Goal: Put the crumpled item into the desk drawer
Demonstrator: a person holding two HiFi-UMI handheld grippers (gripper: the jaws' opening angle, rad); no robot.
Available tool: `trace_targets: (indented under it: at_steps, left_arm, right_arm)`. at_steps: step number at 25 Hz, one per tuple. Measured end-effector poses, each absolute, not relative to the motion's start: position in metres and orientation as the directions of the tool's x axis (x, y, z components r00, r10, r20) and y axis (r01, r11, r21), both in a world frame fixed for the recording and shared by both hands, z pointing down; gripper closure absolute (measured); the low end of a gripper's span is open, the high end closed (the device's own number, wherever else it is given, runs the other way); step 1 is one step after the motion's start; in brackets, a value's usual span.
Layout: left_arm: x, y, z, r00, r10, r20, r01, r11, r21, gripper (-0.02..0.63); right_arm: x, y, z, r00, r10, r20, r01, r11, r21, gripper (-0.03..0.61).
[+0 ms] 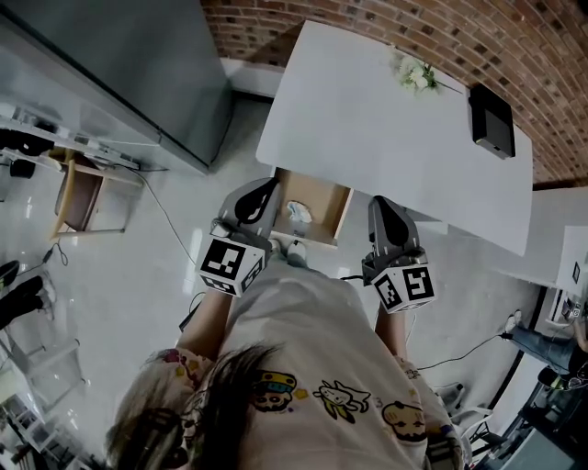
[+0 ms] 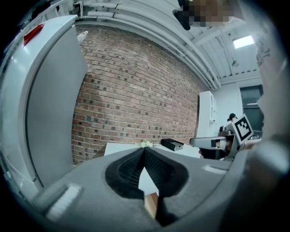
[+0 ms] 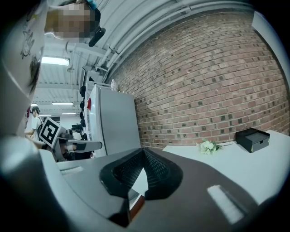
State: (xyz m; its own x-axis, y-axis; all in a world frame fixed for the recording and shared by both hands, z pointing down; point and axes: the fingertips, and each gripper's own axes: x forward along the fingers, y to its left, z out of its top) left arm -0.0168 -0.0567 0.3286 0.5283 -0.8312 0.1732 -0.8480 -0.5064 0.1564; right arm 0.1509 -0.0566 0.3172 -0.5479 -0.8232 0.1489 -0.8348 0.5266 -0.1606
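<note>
Crumpled item between forward-pointing tools.

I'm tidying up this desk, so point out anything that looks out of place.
Only the desk drawer stands out: it hangs open under the white desk, on the person's side, with the crumpled item lying inside. The flowers and black box on top sit tidily.

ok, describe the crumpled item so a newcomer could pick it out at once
Find the white desk by the brick wall; a wooden drawer hangs open under its near edge. The crumpled item is the small pale wad inside that drawer, the only thing seen in it, unlike the flowers and black box on the desktop.
</note>
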Motion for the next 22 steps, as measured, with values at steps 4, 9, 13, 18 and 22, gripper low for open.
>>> trace_targets:
  at_steps: [4,9,13,18,22]
  left_arm:
    - [-0.0195,-0.0560,0.3279,0.525,-0.834,0.173,-0.851,-0.504,0.151,0.615]
    - [-0.0198,-0.0567,0.3253,0.525,-0.833,0.172,-0.850,-0.505,0.148,0.615]
    - [-0.0200,-0.0550,0.3244,0.525,-0.833,0.173,-0.850,-0.506,0.145,0.615]
    - [-0.0203,-0.0521,0.3252,0.523,-0.834,0.176,-0.852,-0.504,0.144,0.615]
    - [-0.0209,-0.0508,0.3269,0.522,-0.834,0.179,-0.853,-0.502,0.147,0.615]
  right_arm:
    - [0.1471,-0.0561,0.3157,-0.557,-0.816,0.156,-0.829,0.536,-0.159,0.571]
    - [0.1473,-0.0567,0.3163,-0.561,-0.811,0.163,-0.827,0.540,-0.158,0.571]
    - [0.1458,-0.0557,0.3167,-0.570,-0.806,0.163,-0.821,0.548,-0.162,0.571]
    - [0.1430,-0.0550,0.3158,-0.578,-0.798,0.170,-0.815,0.557,-0.159,0.571]
    - [0.1407,-0.0555,0.3150,-0.584,-0.793,0.173,-0.811,0.563,-0.157,0.571]
